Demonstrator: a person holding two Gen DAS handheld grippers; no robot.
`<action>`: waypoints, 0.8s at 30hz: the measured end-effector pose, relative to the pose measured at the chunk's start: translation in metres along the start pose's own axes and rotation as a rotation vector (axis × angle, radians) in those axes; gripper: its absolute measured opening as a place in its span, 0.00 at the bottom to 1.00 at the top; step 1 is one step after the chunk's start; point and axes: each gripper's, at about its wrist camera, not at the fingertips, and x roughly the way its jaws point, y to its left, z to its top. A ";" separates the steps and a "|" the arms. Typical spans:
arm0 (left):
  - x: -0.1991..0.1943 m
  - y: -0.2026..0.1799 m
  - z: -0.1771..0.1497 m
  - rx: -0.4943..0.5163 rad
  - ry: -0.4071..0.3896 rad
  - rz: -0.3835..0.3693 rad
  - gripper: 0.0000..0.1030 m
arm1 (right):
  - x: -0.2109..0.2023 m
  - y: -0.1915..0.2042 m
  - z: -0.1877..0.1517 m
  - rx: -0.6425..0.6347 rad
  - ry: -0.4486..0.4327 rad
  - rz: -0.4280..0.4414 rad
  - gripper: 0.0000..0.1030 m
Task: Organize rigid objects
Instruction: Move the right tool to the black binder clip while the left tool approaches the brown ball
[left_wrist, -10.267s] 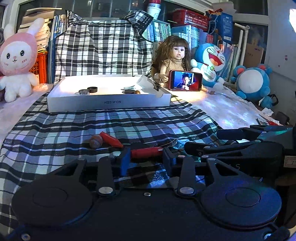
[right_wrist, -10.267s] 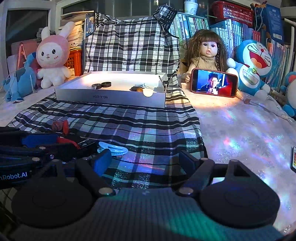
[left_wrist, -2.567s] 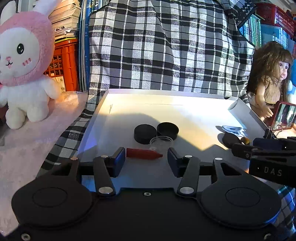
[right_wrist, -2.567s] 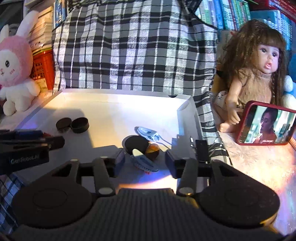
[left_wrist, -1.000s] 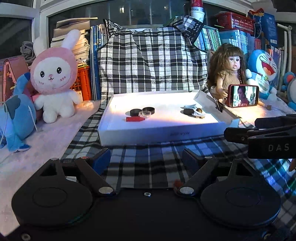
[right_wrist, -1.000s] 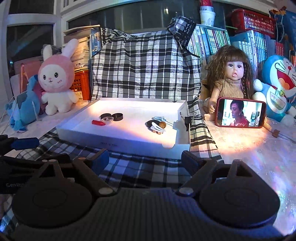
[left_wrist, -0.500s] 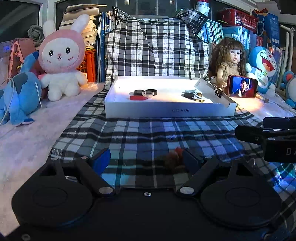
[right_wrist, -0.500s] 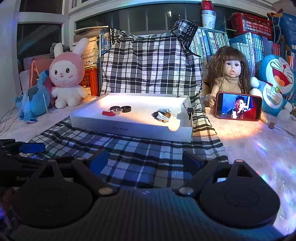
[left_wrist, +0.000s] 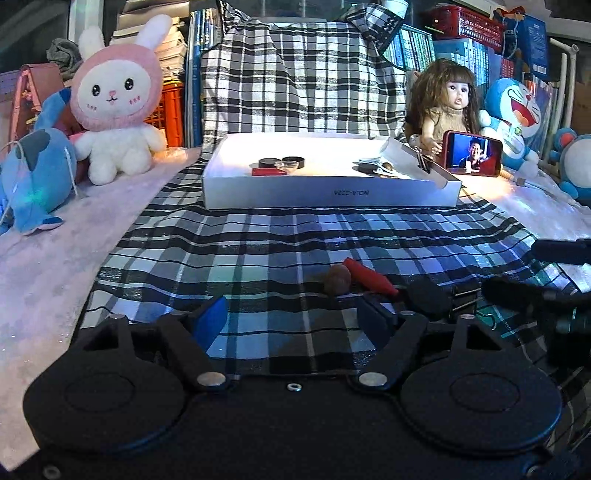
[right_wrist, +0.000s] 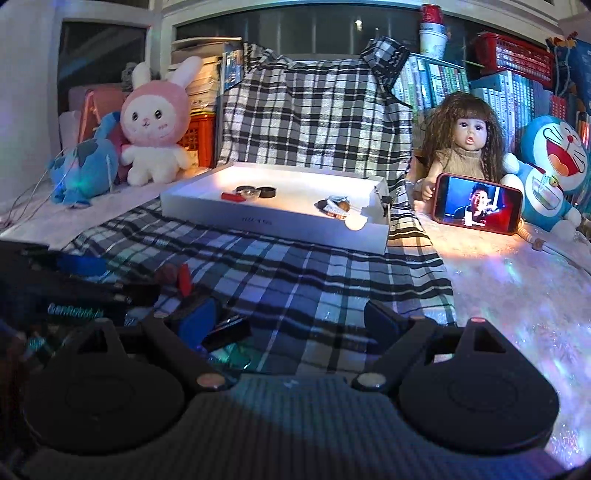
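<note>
**Both tongs empty, back at the loose pile**

Left tongs (left_wrist: 291, 314) and right tongs (right_wrist: 291, 321), jaws apart, have pulled back from the white tray (left_wrist: 332, 192), where a red stick (left_wrist: 266, 171) now lies delivered. On the checked cloth (left_wrist: 258, 251), another red stick (left_wrist: 369, 277) touches a brown nut (left_wrist: 337, 282), awaiting pickup.

- Pink-hooded bunny plush (left_wrist: 117, 110) sits back left, and a blue plush (left_wrist: 31, 181) slumps just beside it.
- Long-haired doll (left_wrist: 445, 107) sits behind a red phone (left_wrist: 474, 154) that's propped up with a video playing.
- Doraemon plush (left_wrist: 511, 118) is to the doll's right, with a second blue-and-white plush (left_wrist: 574, 162) at the far edge.
- Checked cloth (left_wrist: 295, 236) covers the table and runs up the back.
- Books (right_wrist: 509, 96) are lined up behind, under a red basket (right_wrist: 511, 59).
- Stacked paper cups (right_wrist: 432, 31) on top.
</note>
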 end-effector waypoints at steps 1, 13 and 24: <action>0.001 0.000 0.001 -0.001 0.004 -0.003 0.69 | 0.000 0.001 -0.001 -0.009 0.007 0.007 0.90; 0.016 -0.006 0.011 0.009 -0.001 -0.022 0.51 | 0.005 0.010 -0.009 -0.062 0.046 0.068 0.79; 0.023 -0.012 0.014 0.028 -0.004 -0.048 0.43 | 0.014 0.019 -0.007 -0.104 0.068 0.099 0.64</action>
